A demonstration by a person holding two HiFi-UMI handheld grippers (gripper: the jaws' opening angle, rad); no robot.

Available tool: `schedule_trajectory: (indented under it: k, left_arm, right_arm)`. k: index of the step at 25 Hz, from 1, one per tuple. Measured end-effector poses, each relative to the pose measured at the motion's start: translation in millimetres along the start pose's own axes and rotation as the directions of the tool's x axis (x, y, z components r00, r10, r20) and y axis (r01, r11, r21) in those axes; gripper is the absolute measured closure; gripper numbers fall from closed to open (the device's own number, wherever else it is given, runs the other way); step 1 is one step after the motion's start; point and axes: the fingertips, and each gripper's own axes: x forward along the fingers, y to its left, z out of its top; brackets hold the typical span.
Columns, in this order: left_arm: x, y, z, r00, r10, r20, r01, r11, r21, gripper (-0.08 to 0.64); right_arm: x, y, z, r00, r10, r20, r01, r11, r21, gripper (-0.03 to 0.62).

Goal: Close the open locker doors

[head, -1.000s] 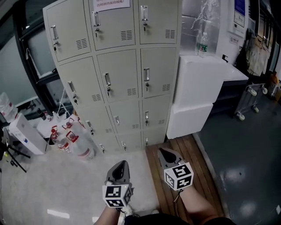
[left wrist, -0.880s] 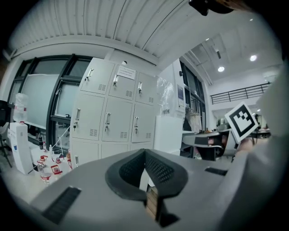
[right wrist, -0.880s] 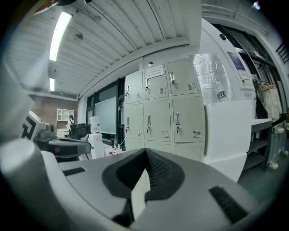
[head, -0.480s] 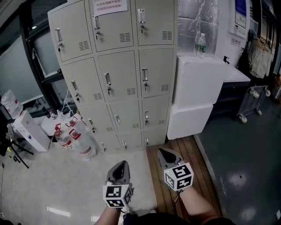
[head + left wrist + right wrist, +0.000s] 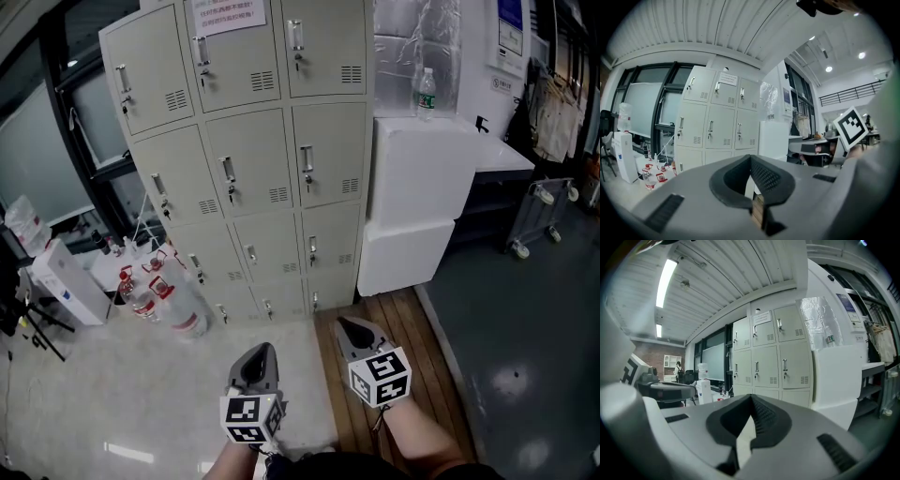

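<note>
Jaws of left gripper [image 5: 259, 352] and right gripper [image 5: 349, 326]: closed, empty, aimed at the lockers [image 5: 253, 159], well apart from them. Since a second ago, the lockers have only shifted slightly in view; every visible door stays shut. Judgement: no door here is left to close.

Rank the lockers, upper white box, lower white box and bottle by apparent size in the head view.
1. lockers
2. upper white box
3. lower white box
4. bottle
All stand close together, so distance barely skews the order.
</note>
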Motion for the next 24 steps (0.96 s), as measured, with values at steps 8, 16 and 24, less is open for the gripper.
schedule_trajectory:
  k: [8,16,24]
  left_arm:
    - [-4.8,-1.4,3.2,1.000,0.003,0.009,-0.003,1.000,0.003,0.557]
    - [-14.4,0.8,7.0,1.000,0.013,0.012,-0.013,1.000,0.014,0.557]
    - [-29.9,-2.3,2.8,1.000,0.019,0.015,-0.019,1.000,0.003,0.555]
  right_arm:
    - [-4.1,3.7,4.2,1.000,0.007,0.007,-0.007,1.000,-0.007,0.592]
    - [-6.1,14.5,8.5,1.000,0.025,0.014,-0.025,1.000,-0.008,0.592]
    - [-14.5,27.3,0.8,0.999,0.040,0.006,-0.040,0.999,-0.013,0.592]
